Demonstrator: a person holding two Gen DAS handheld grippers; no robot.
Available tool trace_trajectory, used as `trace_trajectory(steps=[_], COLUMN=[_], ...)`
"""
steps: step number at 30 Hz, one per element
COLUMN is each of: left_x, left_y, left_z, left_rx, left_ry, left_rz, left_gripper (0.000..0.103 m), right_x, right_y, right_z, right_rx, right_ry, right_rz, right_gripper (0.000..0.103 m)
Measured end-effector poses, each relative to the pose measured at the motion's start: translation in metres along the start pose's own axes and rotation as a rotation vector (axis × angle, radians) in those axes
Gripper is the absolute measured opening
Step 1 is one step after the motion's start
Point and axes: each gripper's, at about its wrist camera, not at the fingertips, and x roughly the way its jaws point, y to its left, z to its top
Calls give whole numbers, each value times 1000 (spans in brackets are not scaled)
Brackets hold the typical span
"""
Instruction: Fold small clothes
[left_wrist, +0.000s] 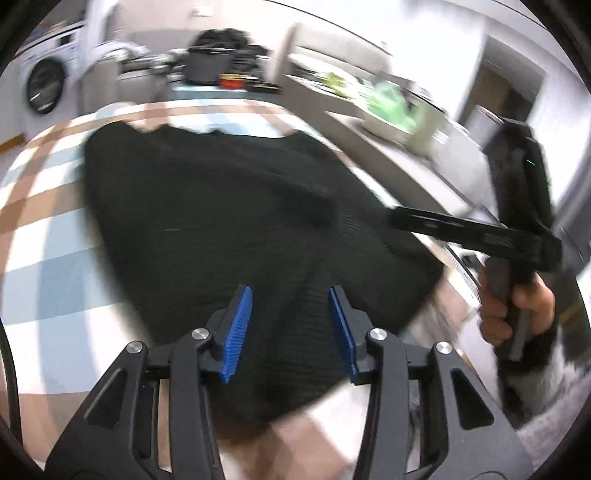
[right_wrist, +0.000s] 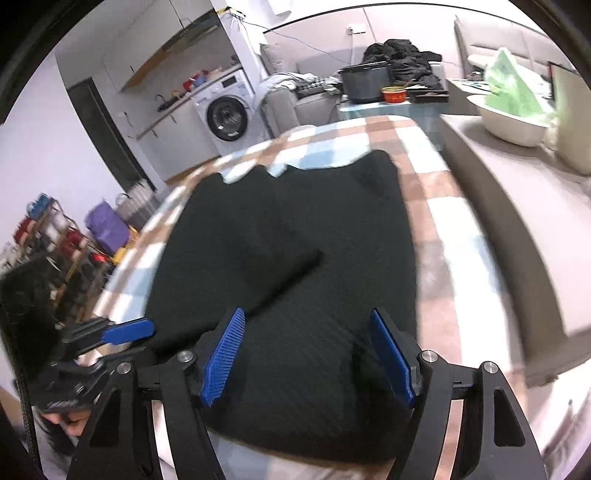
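A black knitted garment (left_wrist: 221, 206) lies spread on a table covered by a checked cloth (left_wrist: 48, 258), with a fold ridge across its middle. My left gripper (left_wrist: 290, 291) hovers over the garment's near part, its blue pads apart and nothing pinched between them. The right wrist view shows the same garment (right_wrist: 295, 221) on the checked cloth (right_wrist: 436, 206). My right gripper (right_wrist: 306, 314) stands wide open above its near edge, holding nothing. A hand (left_wrist: 517, 306) holds the right gripper at the garment's right side. The left gripper's blue pad (right_wrist: 127, 331) shows at the garment's left edge.
A washing machine (right_wrist: 225, 114) stands at the back left. Beyond the table's far end are a dark pot (right_wrist: 365, 85), a red bowl (right_wrist: 393, 95) and a pile of dark clothes (right_wrist: 402, 55). A white basin (right_wrist: 509, 125) with a green bag sits on a grey surface at the right.
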Motion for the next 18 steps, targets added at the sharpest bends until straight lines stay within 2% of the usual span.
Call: trace_trajectory(steps=[4, 8, 12, 18], left_x=[-6, -16, -20, -14], left_y=[49, 86, 110, 125], left_z=[10, 9, 9, 12], left_rx=[-125, -185, -219, -238], left_ry=[-14, -36, -41, -26], left_rz=[68, 88, 93, 92], left_gripper=[50, 60, 61, 61], right_x=[22, 59, 84, 83], right_y=[12, 17, 13, 2], right_z=[21, 40, 49, 53], right_rx=[18, 33, 52, 102], right_ry=[29, 91, 146, 142], right_rz=[58, 27, -4, 4], right_gripper=[72, 72, 67, 67])
